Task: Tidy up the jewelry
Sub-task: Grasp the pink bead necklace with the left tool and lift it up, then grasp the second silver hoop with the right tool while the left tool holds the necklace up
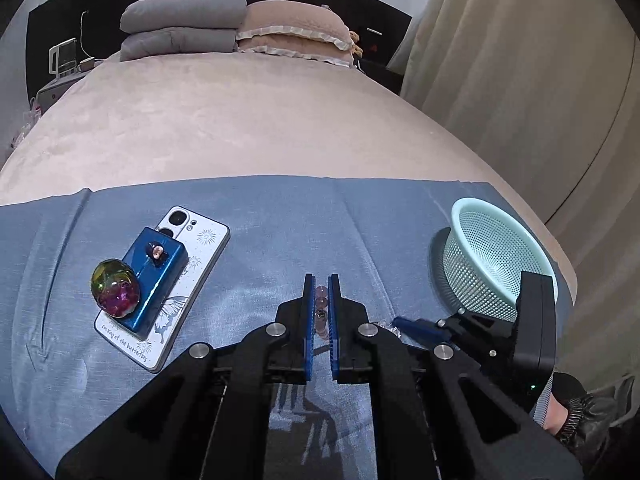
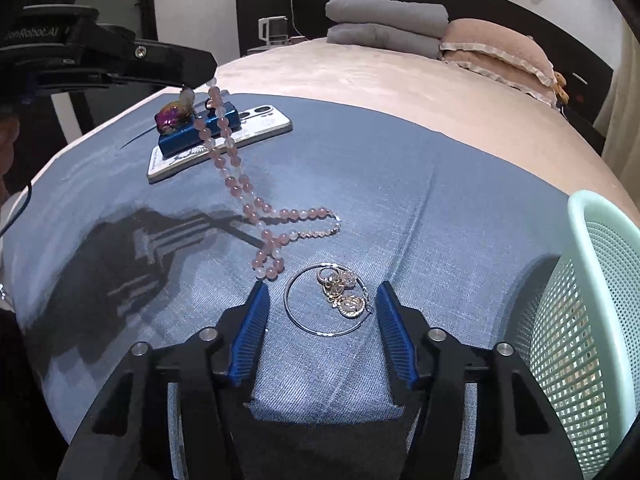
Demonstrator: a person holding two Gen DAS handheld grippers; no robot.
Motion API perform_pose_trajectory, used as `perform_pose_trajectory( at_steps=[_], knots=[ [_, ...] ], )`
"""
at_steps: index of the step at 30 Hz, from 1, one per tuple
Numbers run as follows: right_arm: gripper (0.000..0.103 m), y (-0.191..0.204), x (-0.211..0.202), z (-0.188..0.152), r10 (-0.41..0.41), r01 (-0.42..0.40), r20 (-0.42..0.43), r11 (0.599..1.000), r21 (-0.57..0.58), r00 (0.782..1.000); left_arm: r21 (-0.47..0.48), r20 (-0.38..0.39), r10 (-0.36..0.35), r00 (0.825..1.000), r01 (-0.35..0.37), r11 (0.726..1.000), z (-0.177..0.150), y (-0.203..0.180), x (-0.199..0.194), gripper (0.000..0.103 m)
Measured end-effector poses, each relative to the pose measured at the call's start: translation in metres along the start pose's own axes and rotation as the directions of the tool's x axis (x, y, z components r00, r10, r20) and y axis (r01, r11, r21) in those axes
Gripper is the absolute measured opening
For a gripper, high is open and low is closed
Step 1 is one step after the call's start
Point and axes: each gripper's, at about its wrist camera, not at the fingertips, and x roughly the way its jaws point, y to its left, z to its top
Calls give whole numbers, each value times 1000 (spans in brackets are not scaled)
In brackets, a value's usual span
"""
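Note:
My left gripper (image 1: 321, 280) is shut on a pink bead necklace (image 1: 321, 300); in the right wrist view the gripper (image 2: 200, 80) holds it raised, and the necklace (image 2: 240, 184) hangs down with its lower end trailing on the blue cloth (image 2: 440, 184). My right gripper (image 2: 320, 292) is open, its fingers on either side of a silver hoop (image 2: 294, 316) with a cluster of gold rings and pendants (image 2: 340, 288) lying on the cloth. A mint perforated basket (image 2: 592, 332) stands at the right; it also shows in the left wrist view (image 1: 492, 252), with the right gripper (image 1: 416, 330) before it.
A white phone (image 1: 200, 248) lies on the cloth (image 1: 280, 216) at the left, with a blue box (image 1: 156, 276) and an iridescent faceted stone (image 1: 115, 287) on it. The cloth covers a beige bed (image 1: 240, 120) with pillows (image 1: 296, 28) at the head. Curtains (image 1: 520, 80) hang on the right.

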Motion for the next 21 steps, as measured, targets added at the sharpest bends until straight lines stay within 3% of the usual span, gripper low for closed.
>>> perform_pose_trajectory(
  at_steps=[8,21],
  knots=[
    [41,-3,-8,1,2,-2,19,1000,17,1000,-31,23,12,1000,-11,999,3,11,-12,6],
    [41,-3,-43,9,6,-7,88,1000,7,996,20,39,19,999,-20,1000,15,-20,-34,6]
  ],
)
